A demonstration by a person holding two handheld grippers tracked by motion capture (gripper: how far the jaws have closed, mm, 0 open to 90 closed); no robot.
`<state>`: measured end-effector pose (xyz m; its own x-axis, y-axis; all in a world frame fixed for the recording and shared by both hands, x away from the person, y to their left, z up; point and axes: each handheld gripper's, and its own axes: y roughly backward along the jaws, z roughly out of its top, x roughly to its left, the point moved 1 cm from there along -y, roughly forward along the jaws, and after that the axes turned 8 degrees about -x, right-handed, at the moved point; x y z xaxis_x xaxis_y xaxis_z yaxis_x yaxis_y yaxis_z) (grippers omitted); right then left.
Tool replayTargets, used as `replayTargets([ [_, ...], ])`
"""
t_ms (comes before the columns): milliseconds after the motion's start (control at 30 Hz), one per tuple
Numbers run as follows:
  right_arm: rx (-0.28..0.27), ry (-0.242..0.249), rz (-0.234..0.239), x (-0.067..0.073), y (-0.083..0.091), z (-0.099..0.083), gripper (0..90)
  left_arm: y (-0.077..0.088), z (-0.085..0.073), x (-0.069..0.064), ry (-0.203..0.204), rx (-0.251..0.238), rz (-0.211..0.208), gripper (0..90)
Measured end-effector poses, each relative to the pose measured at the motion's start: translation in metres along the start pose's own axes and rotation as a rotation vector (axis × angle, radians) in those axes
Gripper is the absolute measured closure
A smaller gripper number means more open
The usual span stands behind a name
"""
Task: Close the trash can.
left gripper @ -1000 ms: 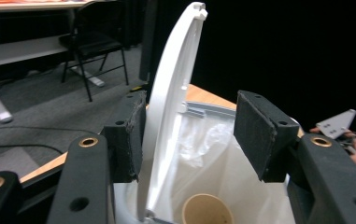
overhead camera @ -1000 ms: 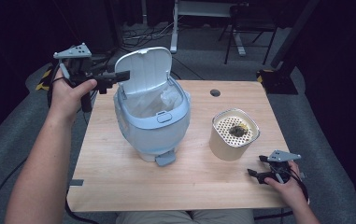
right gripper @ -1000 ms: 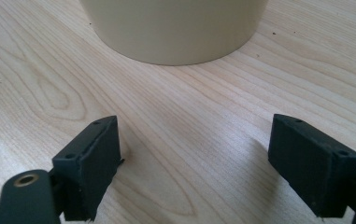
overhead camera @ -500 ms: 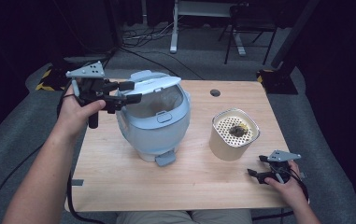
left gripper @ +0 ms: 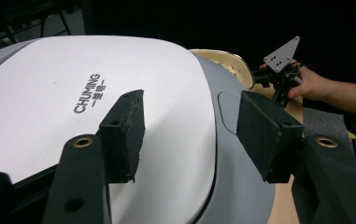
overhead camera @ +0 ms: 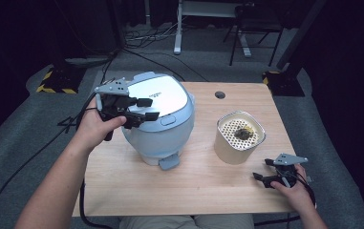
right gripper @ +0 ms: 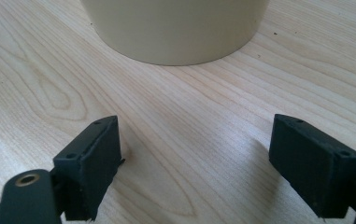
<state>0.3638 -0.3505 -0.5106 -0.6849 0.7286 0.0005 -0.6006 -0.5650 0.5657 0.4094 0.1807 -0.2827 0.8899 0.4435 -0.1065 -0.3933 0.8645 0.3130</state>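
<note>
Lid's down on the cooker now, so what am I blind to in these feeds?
- Cooker inside: hidden by its lid, high view.
- Lid latch: left gripper view shows the lid top, not its front seam.
- Dark lump in the beige perforated container: too small, high view.
- Container's top: cut off by the top edge, right gripper view.

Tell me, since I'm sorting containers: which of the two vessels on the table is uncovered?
The beige perforated-insert container stands uncovered; the pale blue rice cooker has its white lid shut.
</note>
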Motion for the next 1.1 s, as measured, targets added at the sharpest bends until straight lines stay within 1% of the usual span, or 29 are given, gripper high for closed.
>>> replayTargets([
  [100, 0.001, 0.001, 0.0, 0.0, 0.0, 0.0, 17.0, -0.004, 0.001, 0.0, -0.008, -0.004, 0.01, 43.2],
  [233, 0.0, 0.0, 0.0, 0.0, -0.001, 0.0, 16.9, -0.014, 0.005, -0.002, -0.039, 0.011, 0.052, 43.3],
  [267, 0.0, 0.001, 0.0, 0.0, -0.001, 0.001, 17.0, -0.016, 0.006, -0.003, -0.048, 0.015, 0.069, 43.4],
  [333, 0.0, 0.0, 0.0, 0.0, -0.001, 0.001, 17.0, -0.02, 0.007, -0.006, -0.093, 0.032, 0.118, 43.5],
  [400, 0.001, 0.002, 0.0, -0.001, -0.001, 0.001, 17.0, -0.023, 0.008, -0.008, -0.089, 0.033, 0.136, 43.4],
  [600, 0.0, 0.001, 0.0, 0.0, -0.001, 0.001, 17.0, -0.025, 0.008, -0.008, -0.093, 0.031, 0.142, 43.5],
  [667, 0.0, 0.001, 0.0, 0.0, -0.001, 0.001, 17.0, -0.026, 0.008, -0.009, -0.09, 0.033, 0.151, 43.5],
  [800, 0.001, 0.002, -0.001, 0.0, -0.001, 0.001, 16.9, -0.026, 0.01, -0.01, -0.096, 0.05, 0.16, 43.6],
  [833, 0.001, 0.002, -0.002, 0.0, -0.001, 0.001, 16.9, -0.027, 0.009, -0.011, -0.114, 0.076, 0.172, 43.7],
  [867, 0.002, 0.002, -0.002, 0.0, -0.001, 0.001, 16.9, -0.028, 0.01, -0.012, -0.107, 0.078, 0.178, 45.5],
  [933, 0.0, 0.001, -0.002, 0.0, -0.001, 0.001, 16.9, -0.029, 0.011, -0.014, -0.111, 0.086, 0.196, 45.6],
  [1033, 0.001, 0.001, -0.003, 0.0, -0.001, 0.001, 16.9, -0.03, 0.011, -0.015, -0.107, 0.084, 0.197, 45.5],
  [1067, 0.001, 0.001, -0.003, 0.0, -0.001, 0.001, 16.9, -0.03, 0.01, -0.014, -0.099, 0.076, 0.188, 45.5],
  [1100, 0.001, 0.001, -0.003, 0.0, -0.001, 0.001, 16.9, -0.029, 0.01, -0.013, -0.093, 0.069, 0.189, 45.3],
])
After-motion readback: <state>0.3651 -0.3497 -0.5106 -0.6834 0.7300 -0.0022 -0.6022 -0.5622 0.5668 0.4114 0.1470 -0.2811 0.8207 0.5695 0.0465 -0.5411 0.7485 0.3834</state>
